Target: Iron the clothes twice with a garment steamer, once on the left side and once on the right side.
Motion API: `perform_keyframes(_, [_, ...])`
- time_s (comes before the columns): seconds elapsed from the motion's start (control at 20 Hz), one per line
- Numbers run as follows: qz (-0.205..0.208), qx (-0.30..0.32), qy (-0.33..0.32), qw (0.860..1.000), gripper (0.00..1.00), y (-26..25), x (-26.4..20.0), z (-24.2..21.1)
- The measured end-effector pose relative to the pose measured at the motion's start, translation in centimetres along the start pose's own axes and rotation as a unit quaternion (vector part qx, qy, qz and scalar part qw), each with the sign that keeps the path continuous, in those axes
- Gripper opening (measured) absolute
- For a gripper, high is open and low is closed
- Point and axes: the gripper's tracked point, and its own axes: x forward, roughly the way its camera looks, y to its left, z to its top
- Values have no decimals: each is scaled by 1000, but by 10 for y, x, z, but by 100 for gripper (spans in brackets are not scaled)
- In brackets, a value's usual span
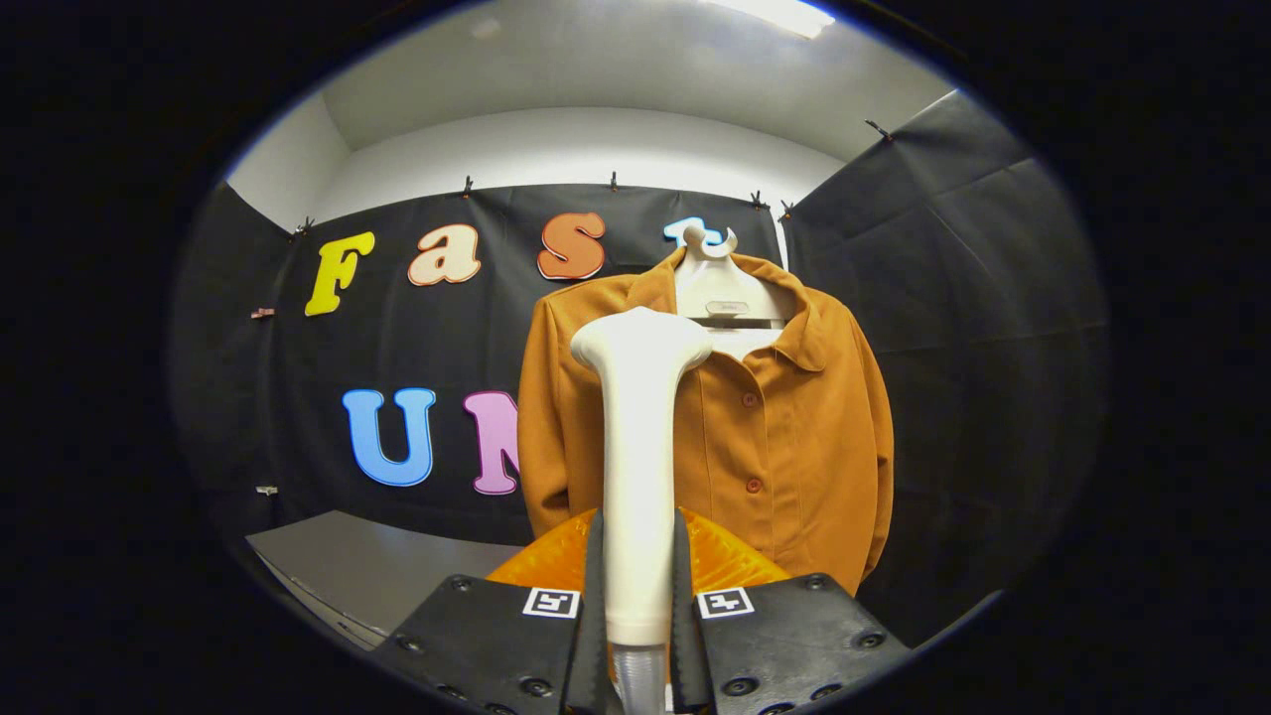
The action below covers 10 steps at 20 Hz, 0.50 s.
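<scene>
The tool [638, 576] is clamped on the handle of a white garment steamer [638, 427], with one finger pressed against each side of the handle so that the steamer stands upright between them. The steamer's handle rises straight up from the fingers and widens at the top into a broad, rounded head, which is seen against the chest of an orange jacket [775, 427]. The jacket hangs beyond the steamer on a white hanger [720, 288], its collar open around the hanger's shoulders and its buttoned front facing the tool, with a row of matching buttons running down the middle. The sleeves hang down on both sides. The steamer head overlaps the jacket just beside the collar, on the side toward the booth's back wall; whether it touches the cloth cannot be told. Below the jacket and off to the side, a grey surface [367, 566] lies against the black wall.
</scene>
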Motion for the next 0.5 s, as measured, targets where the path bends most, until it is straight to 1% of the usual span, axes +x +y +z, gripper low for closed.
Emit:
perform_keyframes(0.15, [-1, -2, 24, 1000, 28, 0, 4, -25])
perform_keyframes(0.35, [1, -7, 45, 999, 29, -2, -2, -51])
perform_keyframes(0.5, [-1, 4, 63, 998, 29, -7, -8, -71])
